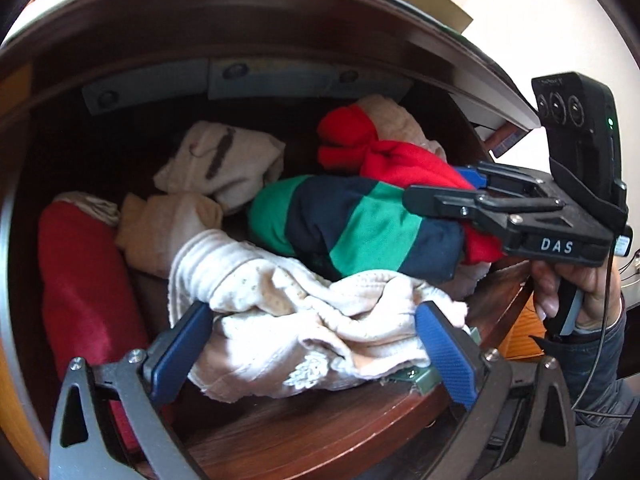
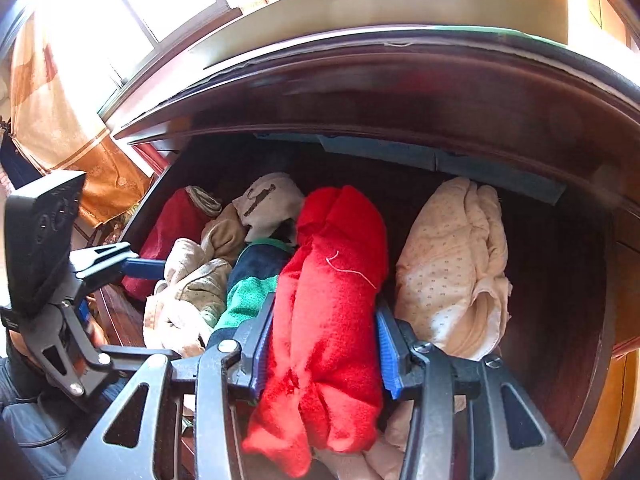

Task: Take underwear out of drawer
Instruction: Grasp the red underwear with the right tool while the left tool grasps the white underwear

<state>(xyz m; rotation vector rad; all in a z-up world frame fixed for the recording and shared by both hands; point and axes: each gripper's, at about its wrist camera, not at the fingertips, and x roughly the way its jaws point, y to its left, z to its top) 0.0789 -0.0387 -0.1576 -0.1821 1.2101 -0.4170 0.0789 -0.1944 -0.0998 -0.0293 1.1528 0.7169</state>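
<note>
Jaws of the left gripper (image 1: 316, 356) stand wide apart in the left wrist view, their blue pads flanking a crumpled cream cotton garment (image 1: 304, 320) at the front of the dark wooden drawer (image 1: 320, 432), not visibly pressing it; beyond their tips lies a rolled green-and-navy striped cloth (image 1: 352, 228). From the right wrist view, the right gripper (image 2: 320, 344) has its blue pads closed against both sides of a rolled bright red fleece underwear piece (image 2: 332, 300), with a pale dotted cream bundle (image 2: 452, 264) just right of the jaws.

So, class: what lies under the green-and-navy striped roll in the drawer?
The green-and-navy striped roll rests partly on a crumpled cream garment, with bright red fabric tucked beside it. The drawer floor beneath it is covered, so unseen.
</note>
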